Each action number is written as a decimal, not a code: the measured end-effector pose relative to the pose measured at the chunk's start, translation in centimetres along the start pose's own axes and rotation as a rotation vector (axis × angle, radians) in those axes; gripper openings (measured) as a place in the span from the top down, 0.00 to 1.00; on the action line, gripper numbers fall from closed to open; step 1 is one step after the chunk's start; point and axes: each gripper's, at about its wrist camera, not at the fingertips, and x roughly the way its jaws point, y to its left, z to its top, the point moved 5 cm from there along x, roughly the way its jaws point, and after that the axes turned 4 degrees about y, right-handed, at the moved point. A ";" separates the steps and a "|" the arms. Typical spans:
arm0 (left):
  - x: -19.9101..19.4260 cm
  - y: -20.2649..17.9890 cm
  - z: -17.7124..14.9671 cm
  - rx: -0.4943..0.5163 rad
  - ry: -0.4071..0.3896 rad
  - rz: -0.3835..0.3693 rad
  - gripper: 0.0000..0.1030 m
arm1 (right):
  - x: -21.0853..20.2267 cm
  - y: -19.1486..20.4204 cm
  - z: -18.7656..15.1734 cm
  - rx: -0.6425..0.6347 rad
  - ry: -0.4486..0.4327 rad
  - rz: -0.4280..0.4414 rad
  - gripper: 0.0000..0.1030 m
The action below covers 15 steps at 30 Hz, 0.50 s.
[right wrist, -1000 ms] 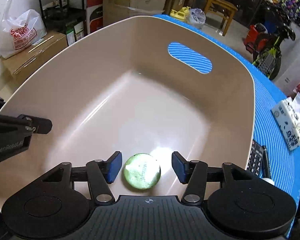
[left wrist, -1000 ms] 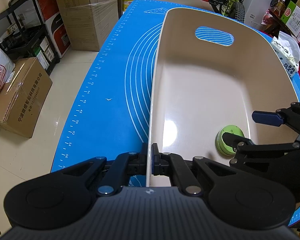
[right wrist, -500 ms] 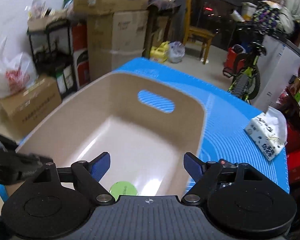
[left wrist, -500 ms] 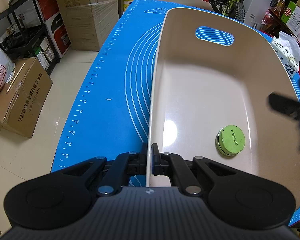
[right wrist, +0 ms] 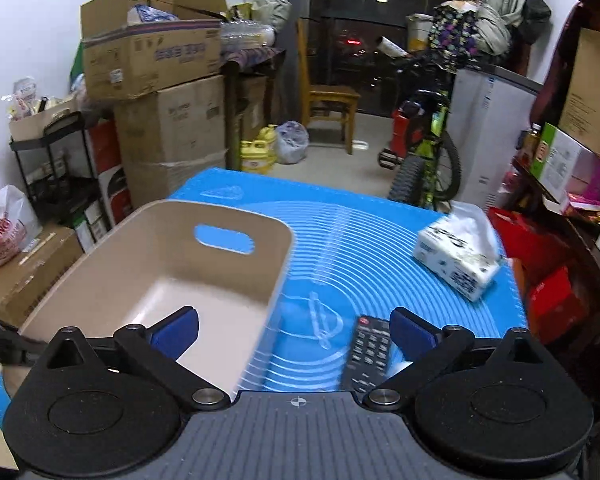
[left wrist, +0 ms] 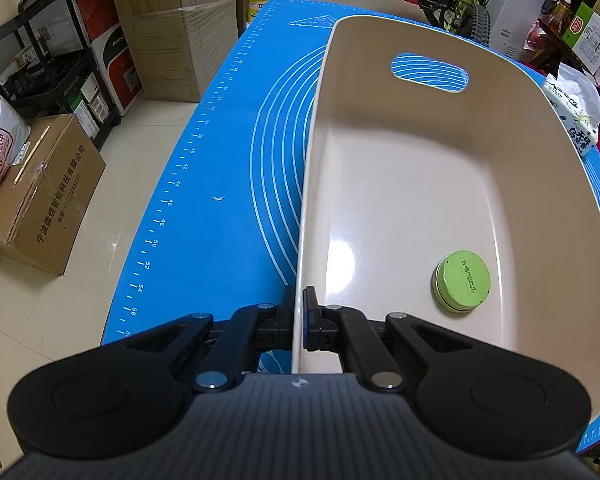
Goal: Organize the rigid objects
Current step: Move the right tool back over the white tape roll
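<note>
The bin [left wrist: 400, 184] wall is pinched by the left gripper [left wrist: 299, 320], with the tin [left wrist: 462, 281] lying inside. The right gripper [right wrist: 294, 330] is being opened wider, nothing between. The remote [right wrist: 367, 354] could get nudged off the mat [right wrist: 340, 240] if it's grabbed sloppily.

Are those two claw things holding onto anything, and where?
The left gripper pinches the beige bin by its near rim. The right gripper is opening, with nothing between its jaws.
</note>
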 end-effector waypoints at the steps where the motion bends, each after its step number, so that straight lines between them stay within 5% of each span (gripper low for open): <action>1: 0.0 0.0 0.0 0.000 0.000 0.001 0.96 | -0.1 -0.3 -0.3 -0.008 0.002 -0.013 0.02; 15: 0.0 0.0 0.0 -0.002 0.000 0.003 0.96 | -2.5 -6.7 -5.8 0.107 0.037 -0.121 0.02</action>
